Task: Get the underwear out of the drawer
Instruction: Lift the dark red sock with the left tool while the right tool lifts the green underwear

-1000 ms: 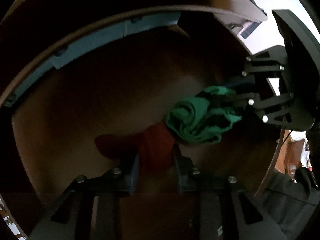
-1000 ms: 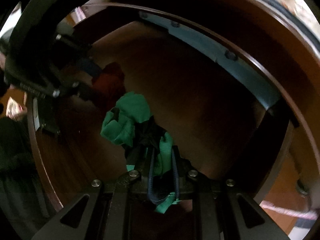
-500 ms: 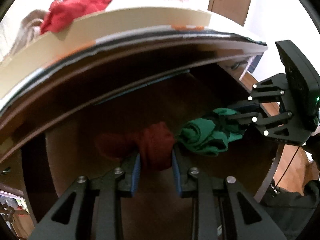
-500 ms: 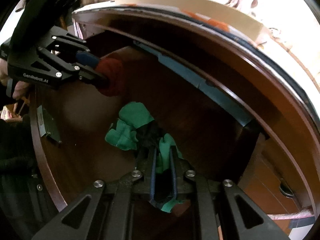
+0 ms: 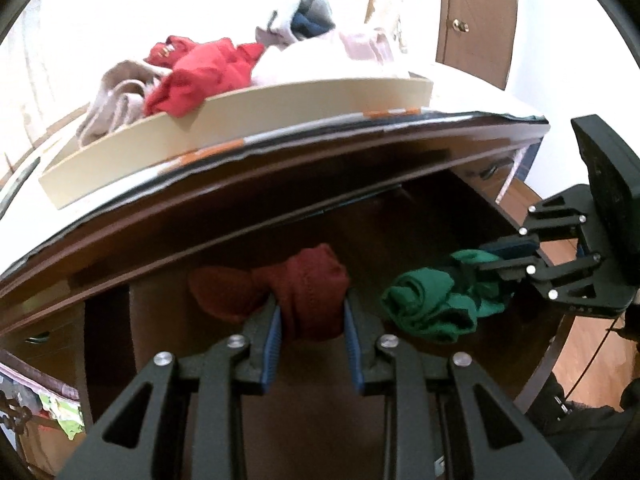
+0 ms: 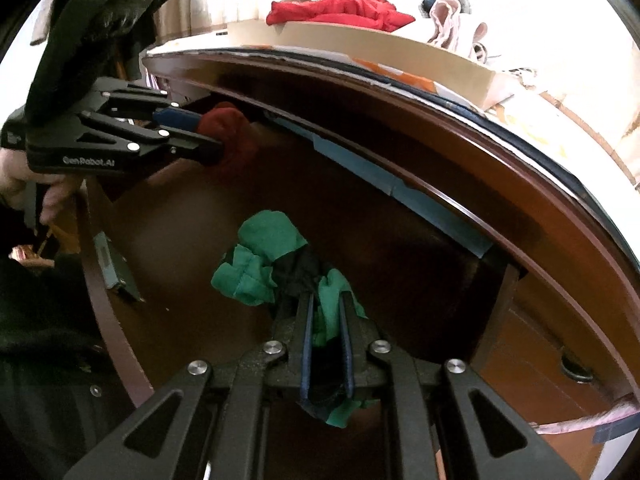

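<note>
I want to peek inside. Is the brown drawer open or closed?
Open. The drawer shows its bare wooden inside below the dresser top, and both grippers reach over it.

I see my left gripper (image 5: 312, 312) angled downward, its blue-padded fingers (image 5: 273, 330) pressed against both sides of a bunched dark red garment (image 5: 310, 292). My right gripper (image 6: 326, 312) also tilts downward, its narrow-set fingers (image 6: 307, 332) clamped on a green and black garment (image 6: 272, 256). In the right wrist view, a hand (image 6: 24, 188) grips the left gripper's handle at the frame's left edge.
</note>
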### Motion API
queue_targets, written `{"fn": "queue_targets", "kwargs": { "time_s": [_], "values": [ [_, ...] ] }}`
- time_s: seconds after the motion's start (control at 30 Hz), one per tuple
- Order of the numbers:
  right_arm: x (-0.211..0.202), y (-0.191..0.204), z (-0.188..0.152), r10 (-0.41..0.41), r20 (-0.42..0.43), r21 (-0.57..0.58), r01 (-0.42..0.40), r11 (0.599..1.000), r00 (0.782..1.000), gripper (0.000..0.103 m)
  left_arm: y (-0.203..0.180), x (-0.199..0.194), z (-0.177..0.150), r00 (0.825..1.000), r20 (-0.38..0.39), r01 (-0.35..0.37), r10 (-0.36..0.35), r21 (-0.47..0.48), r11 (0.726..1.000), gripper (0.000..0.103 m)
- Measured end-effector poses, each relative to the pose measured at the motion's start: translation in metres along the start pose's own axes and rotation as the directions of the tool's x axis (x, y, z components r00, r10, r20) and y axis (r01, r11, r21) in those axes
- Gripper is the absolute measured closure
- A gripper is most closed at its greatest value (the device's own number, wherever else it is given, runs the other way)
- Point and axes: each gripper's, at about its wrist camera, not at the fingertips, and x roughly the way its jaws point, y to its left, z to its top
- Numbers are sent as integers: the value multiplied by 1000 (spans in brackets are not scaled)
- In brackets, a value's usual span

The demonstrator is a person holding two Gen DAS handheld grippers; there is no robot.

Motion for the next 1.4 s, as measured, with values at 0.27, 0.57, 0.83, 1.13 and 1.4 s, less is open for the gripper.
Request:
{"fn": "queue_targets", "kwargs": {
  "time_s": [0.27, 0.57, 0.83, 1.13, 1.4],
  "values": [
    [-26, -10, 1, 23, 61, 46, -26, 999, 998, 90, 6, -26, 4, 997, 66, -46, 46, -2, 999, 77],
    [-60, -21, -5, 39, 134, 85, -51, 995, 990, 101, 10, -41, 10, 991, 113, -70, 71, -15, 997, 77],
    [-47, -8, -1, 71, 34, 25, -72, 997, 997, 101, 16, -44, 9, 992, 111, -62, 64, -25, 998, 77],
    [4, -4, -8, 66, -269, -83, -92, 992, 961, 41, 19, -39, 4, 995, 90, -34, 37, -30, 999, 77],
    [37, -9, -12, 131, -387, -32, -155, 987, 913, 76, 22, -39, 3, 995, 87, -36, 39, -36, 999, 77]
  ]
}}
